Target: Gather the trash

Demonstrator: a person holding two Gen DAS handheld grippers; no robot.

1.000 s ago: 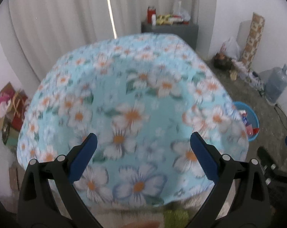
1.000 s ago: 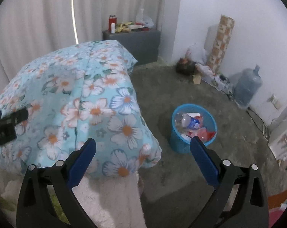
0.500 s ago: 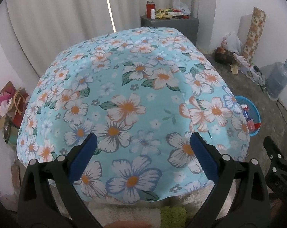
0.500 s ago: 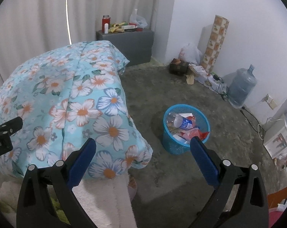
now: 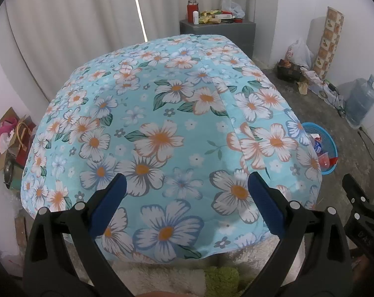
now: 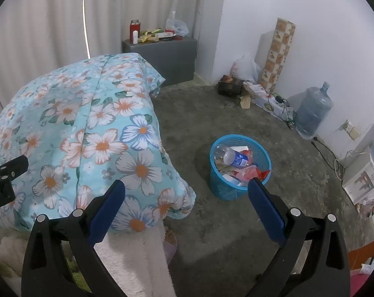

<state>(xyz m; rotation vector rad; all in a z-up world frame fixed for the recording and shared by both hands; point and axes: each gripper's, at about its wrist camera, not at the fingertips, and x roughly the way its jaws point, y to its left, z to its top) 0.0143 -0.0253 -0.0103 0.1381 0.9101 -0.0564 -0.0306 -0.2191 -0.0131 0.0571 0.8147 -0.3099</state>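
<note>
Both grippers empty, jaws wide apart: left gripper (image 5: 184, 198) over floral bedspread (image 5: 167, 128), right gripper (image 6: 185, 204) at the bedspread's corner edge. Blue trash basket (image 6: 238, 188) stands on bare concrete floor (image 6: 236, 113) just beside that corner, holding plastic bottle (image 6: 232, 157) and wrappers; open floor around it.

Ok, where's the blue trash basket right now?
The blue trash basket stands on the concrete floor, right of the flowered bed cover in the right wrist view, already holding a plastic bottle and wrappers.
</note>
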